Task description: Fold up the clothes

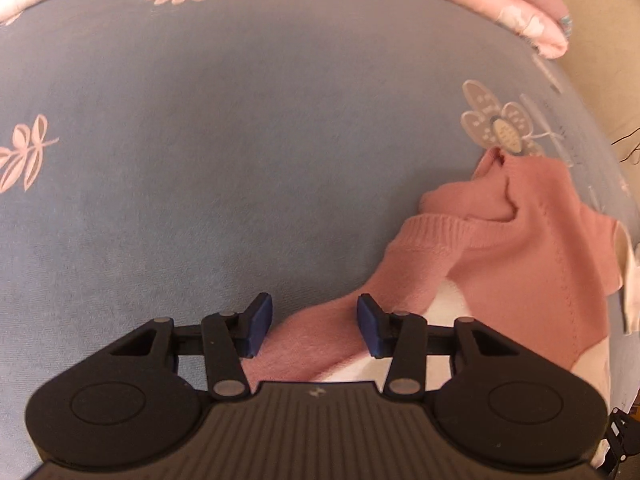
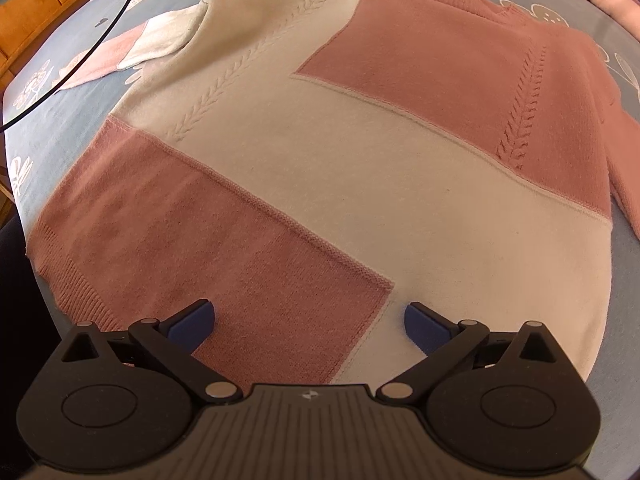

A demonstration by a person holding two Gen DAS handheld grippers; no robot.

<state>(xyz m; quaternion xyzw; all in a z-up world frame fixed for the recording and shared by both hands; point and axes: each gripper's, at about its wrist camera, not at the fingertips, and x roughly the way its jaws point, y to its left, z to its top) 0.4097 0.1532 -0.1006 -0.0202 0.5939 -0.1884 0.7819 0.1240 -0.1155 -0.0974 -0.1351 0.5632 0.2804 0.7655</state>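
A pink and cream knitted sweater [image 2: 344, 152] lies spread flat on a blue flowered bedsheet [image 2: 24, 128]. My right gripper [image 2: 310, 320] hovers open over its lower part, where a pink panel meets a cream one, and holds nothing. In the left wrist view the sweater [image 1: 532, 248] lies at the right, its ribbed collar towards the middle. A pink sleeve [image 1: 320, 340] runs from it down under my left gripper [image 1: 315, 322]. That gripper's blue pads [image 1: 260, 320] stand apart on either side of the sleeve without pressing on it.
The blue bedsheet [image 1: 200, 160] stretches wide to the left of the sweater. A pink quilt [image 1: 500, 4] lies bunched along the far edge. A black cable [image 2: 100, 36] crosses the sheet at upper left, beside an orange wooden edge [image 2: 36, 12].
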